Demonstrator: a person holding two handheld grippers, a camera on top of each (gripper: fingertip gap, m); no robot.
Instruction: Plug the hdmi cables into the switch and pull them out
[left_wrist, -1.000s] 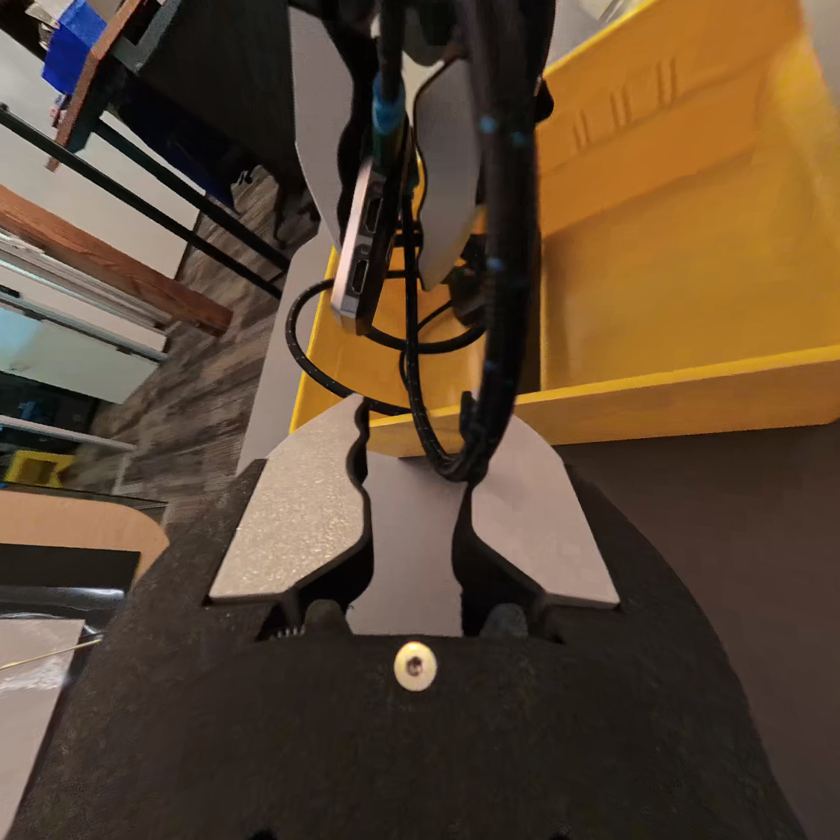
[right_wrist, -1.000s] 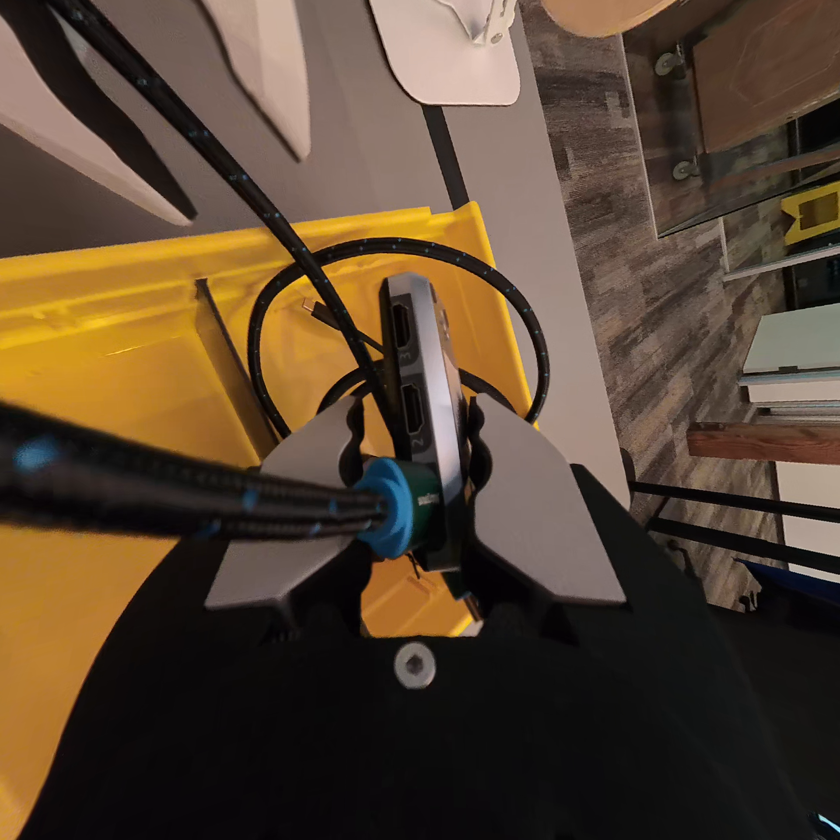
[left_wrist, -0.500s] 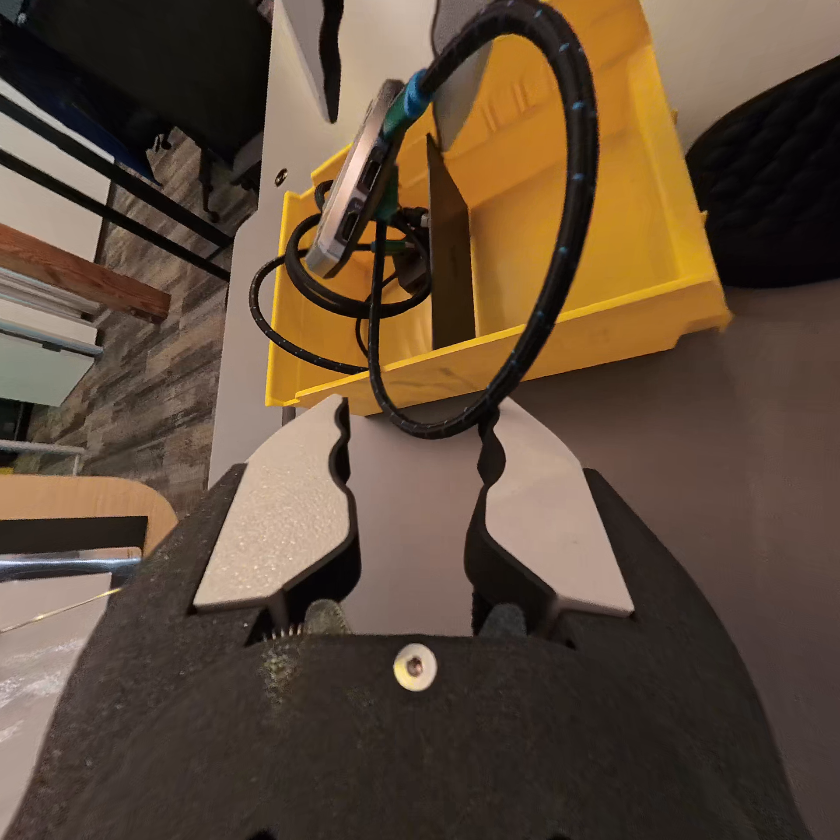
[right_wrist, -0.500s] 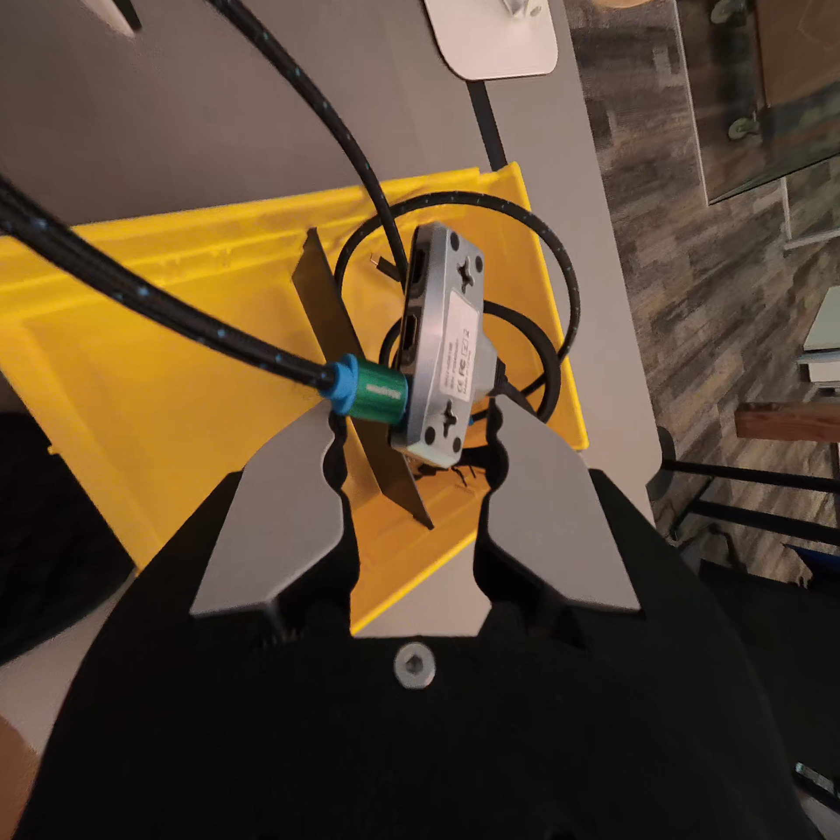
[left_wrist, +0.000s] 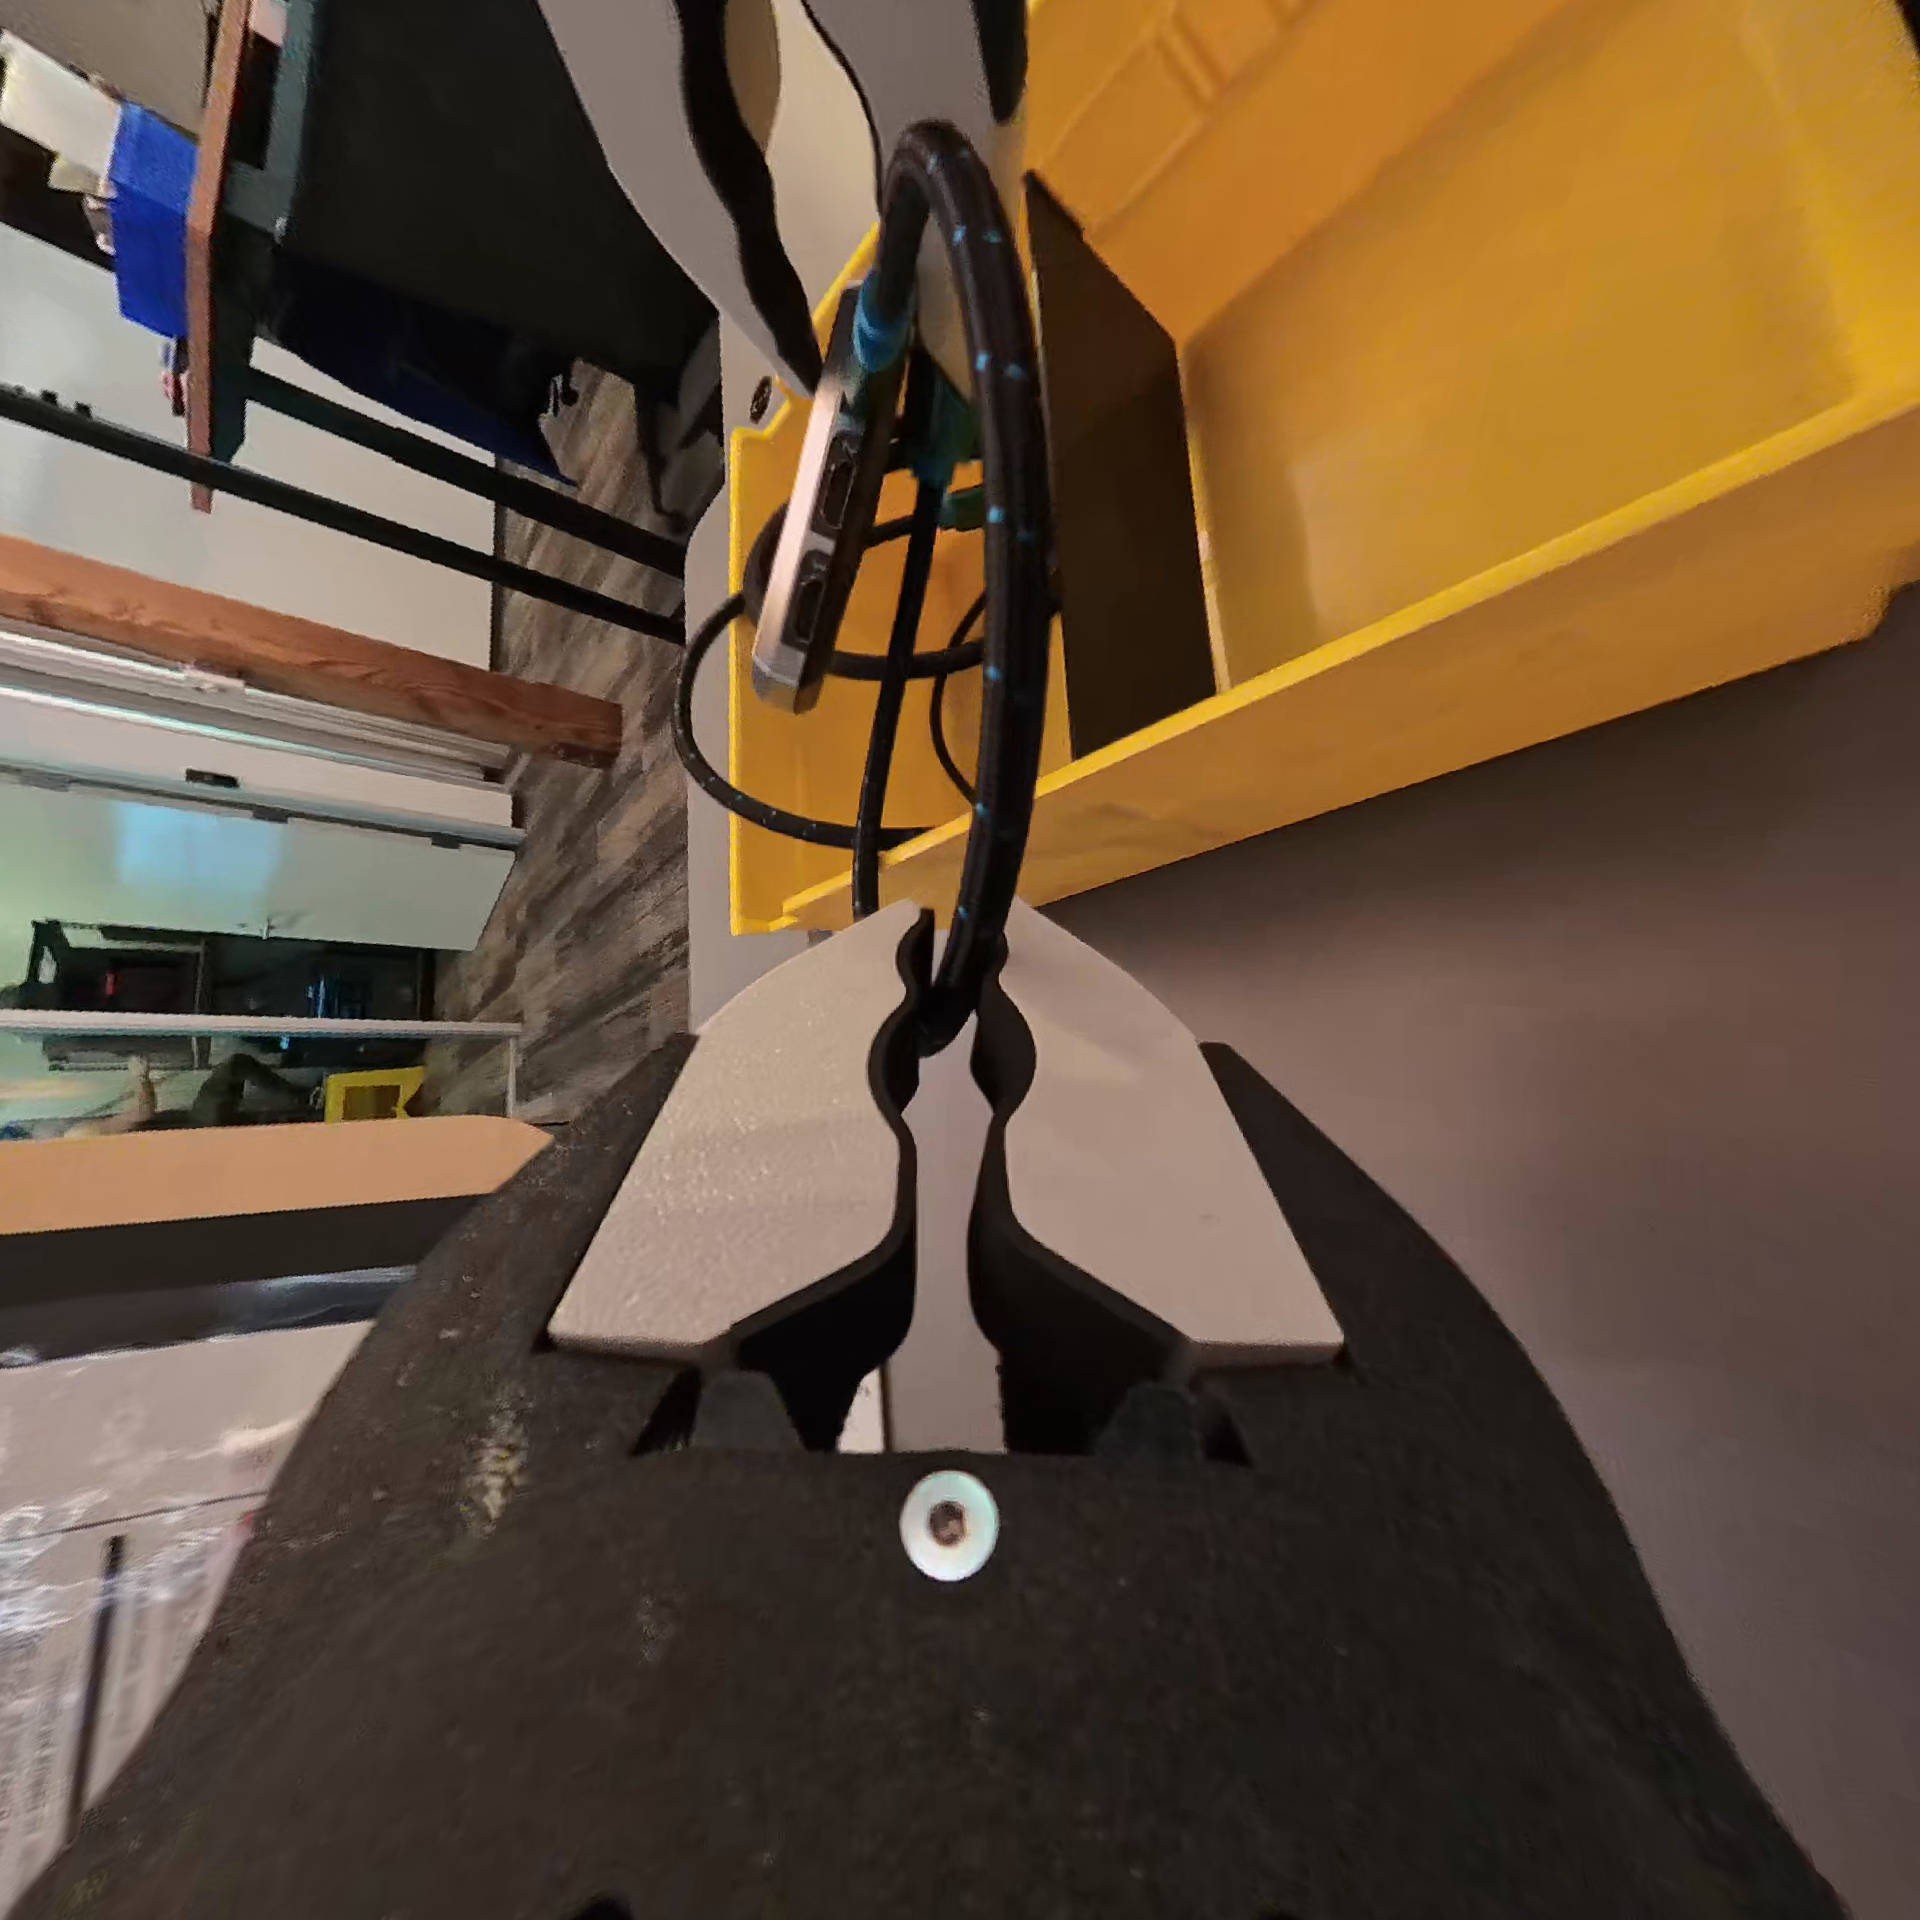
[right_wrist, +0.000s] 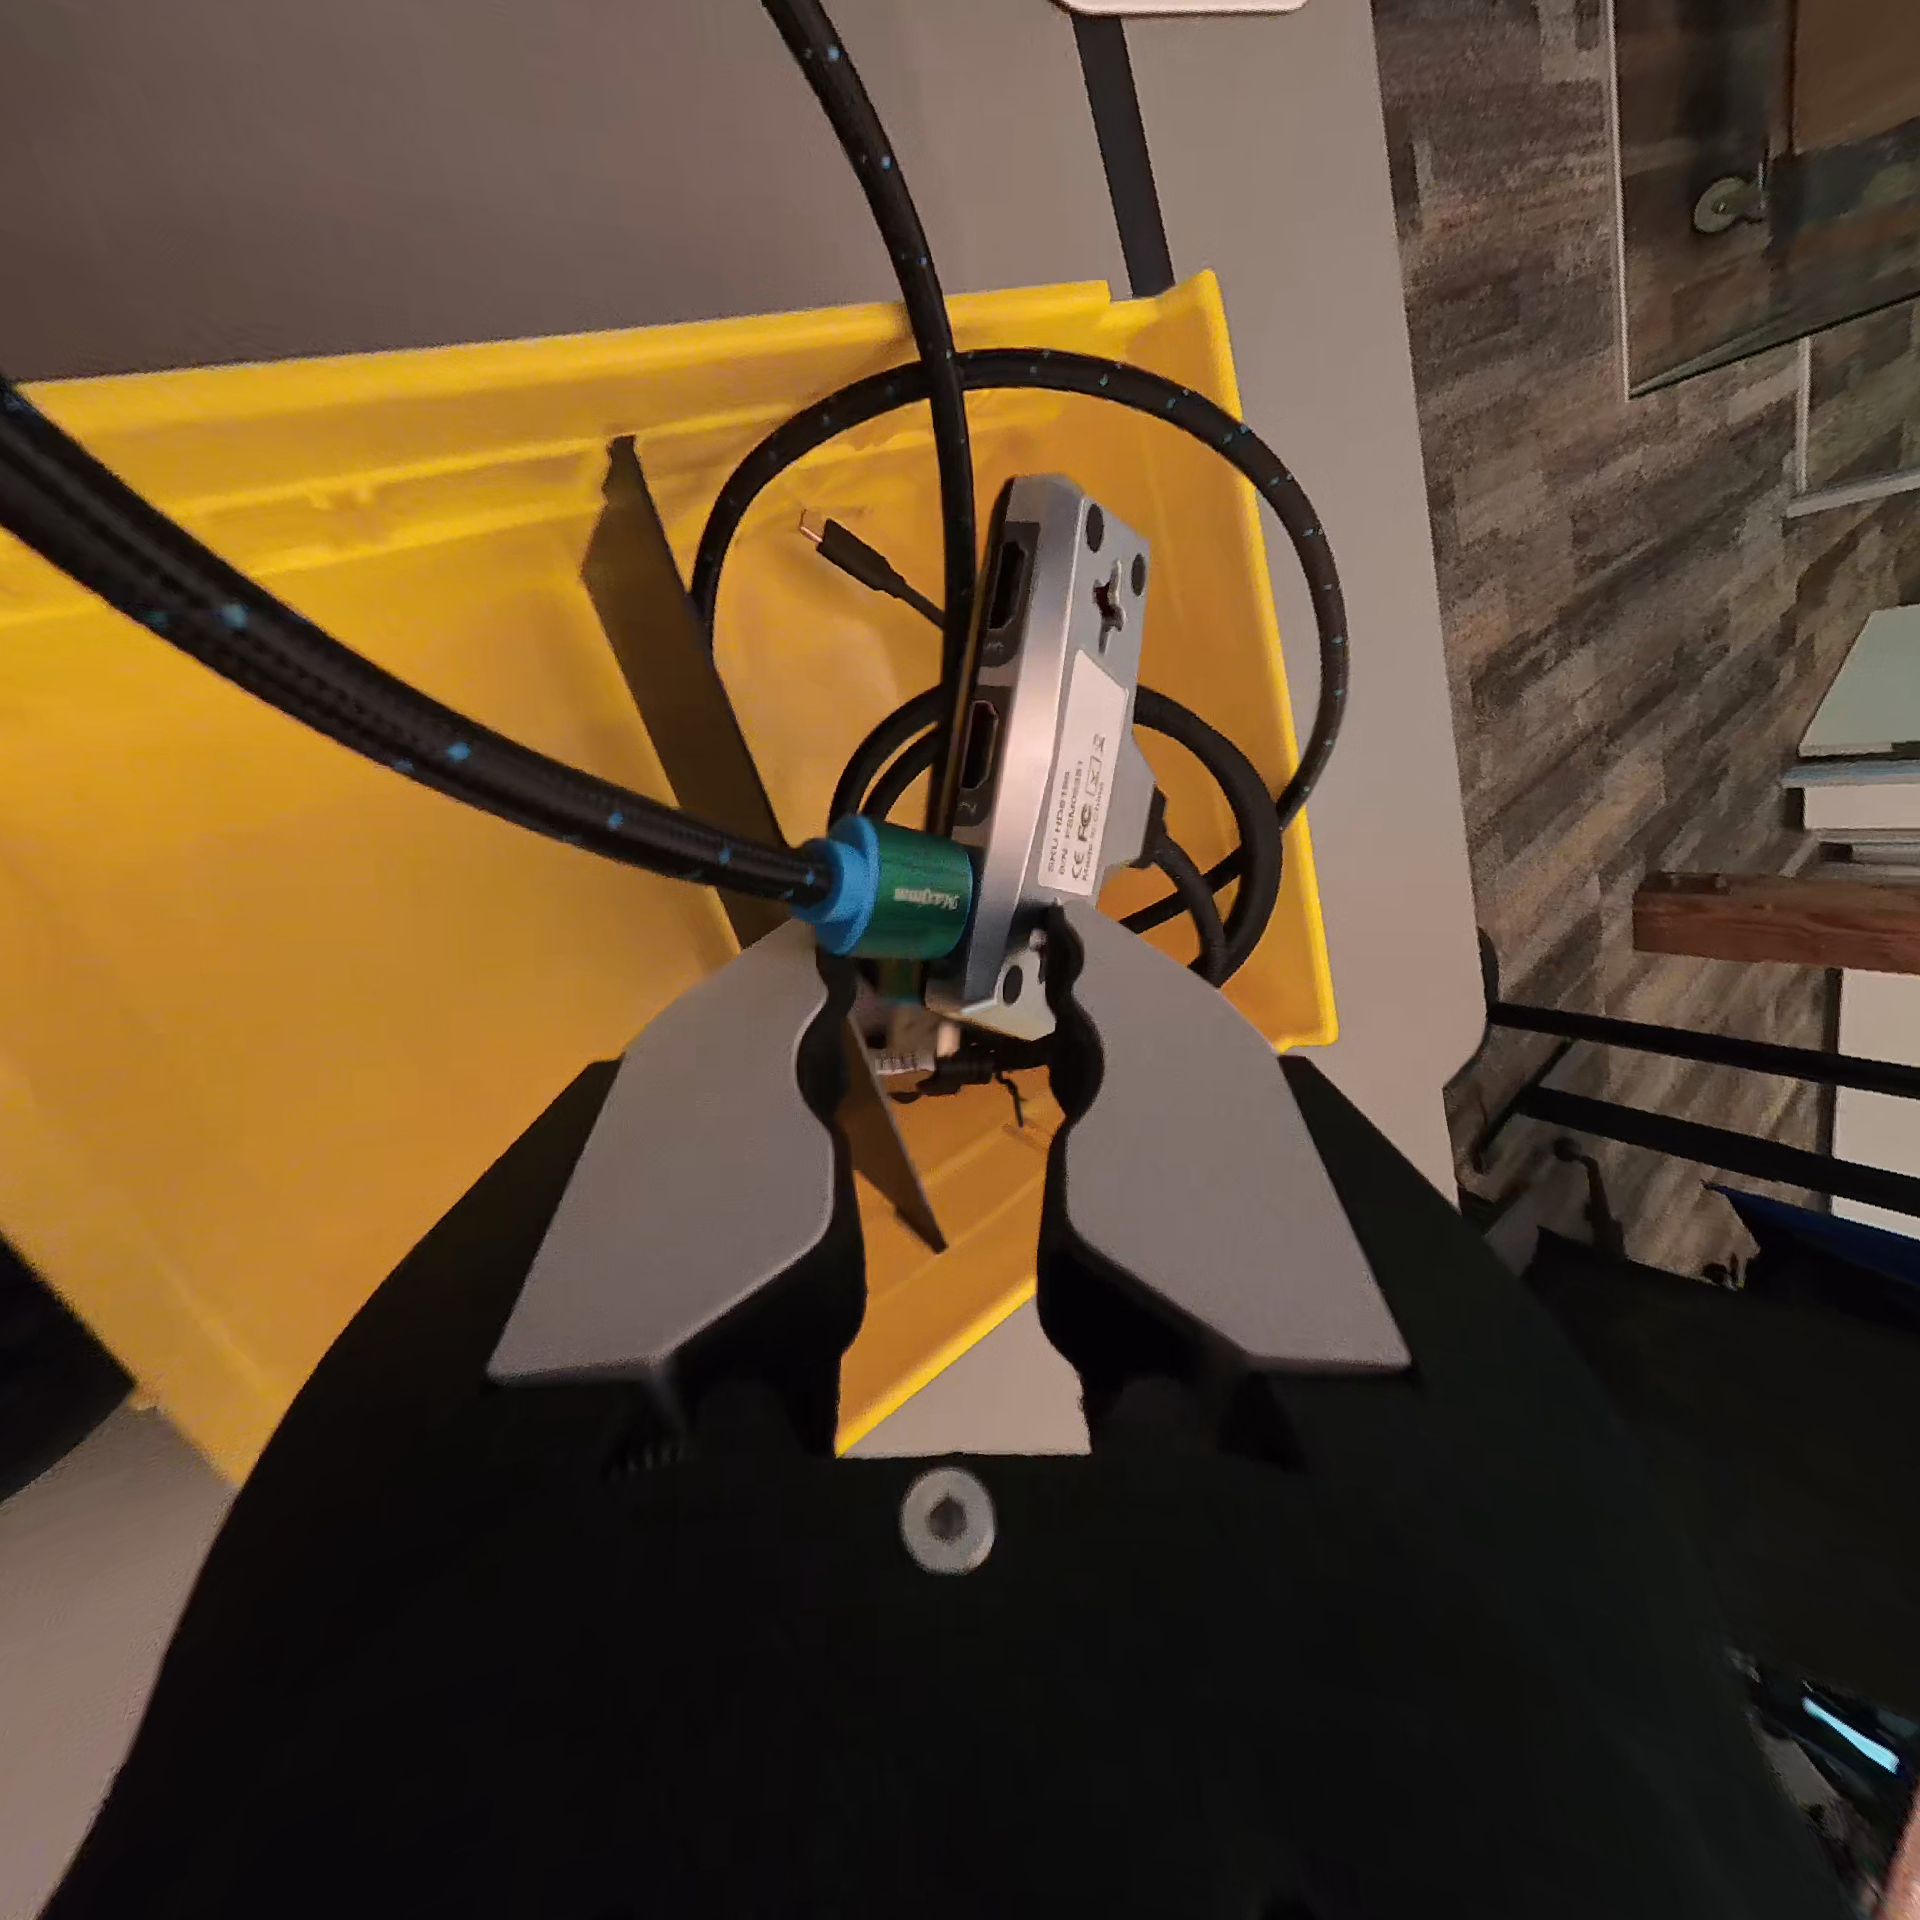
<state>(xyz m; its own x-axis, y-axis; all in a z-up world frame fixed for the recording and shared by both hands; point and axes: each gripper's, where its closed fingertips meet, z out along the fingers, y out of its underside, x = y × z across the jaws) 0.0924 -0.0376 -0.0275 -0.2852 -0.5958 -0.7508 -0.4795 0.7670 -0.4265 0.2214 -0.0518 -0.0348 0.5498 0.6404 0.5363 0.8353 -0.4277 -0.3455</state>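
We have the left gripper (left_wrist: 951, 982) clamped on the black braided cable (left_wrist: 1003, 582), which loops up to a green plug (right_wrist: 920, 894) seated in the silver switch (right_wrist: 1049, 748). Our right gripper (right_wrist: 945, 971) pinches the switch's lower end, holding it in the air above the yellow bin (right_wrist: 312, 935). The bin sits on a grey table (left_wrist: 1507, 1039) near its edge; beyond it we see wood-look flooring (right_wrist: 1558, 623) and shelving (left_wrist: 260, 665).
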